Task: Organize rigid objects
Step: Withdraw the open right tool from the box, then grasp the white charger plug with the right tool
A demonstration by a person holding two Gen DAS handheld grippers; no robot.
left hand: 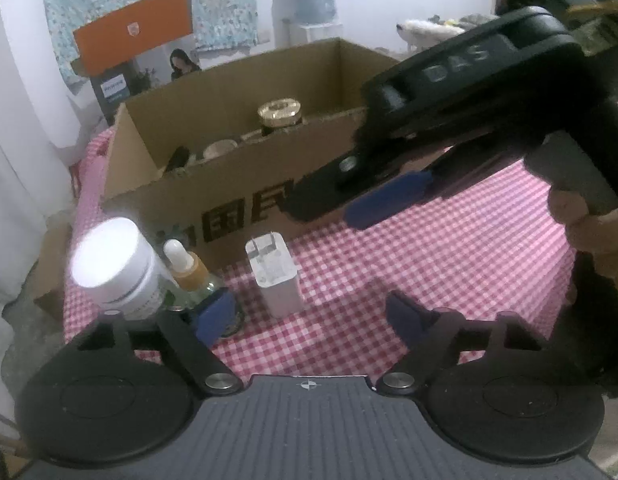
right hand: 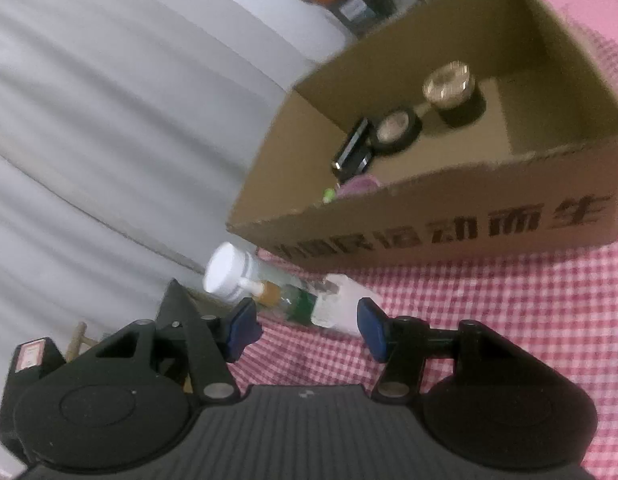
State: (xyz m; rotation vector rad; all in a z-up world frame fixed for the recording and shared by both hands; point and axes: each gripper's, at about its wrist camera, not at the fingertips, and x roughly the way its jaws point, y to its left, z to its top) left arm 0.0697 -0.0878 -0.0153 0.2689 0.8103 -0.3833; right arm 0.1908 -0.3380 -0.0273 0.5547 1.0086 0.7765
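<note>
Your left gripper [left hand: 307,314] fingers wide and empty over the checked surface [left hand: 449,264], white charger [left hand: 275,276] upright between them near the cardboard box [left hand: 213,200], your right gripper [right hand: 307,326] fingers parted, holding nothing, white jar [left hand: 119,264] and dropper bottle [left hand: 189,270] at left.

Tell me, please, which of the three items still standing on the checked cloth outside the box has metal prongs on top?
The white charger block, standing to the right of the white-capped jar and the dropper bottle. Its two prongs point upward; the others have caps.
</note>
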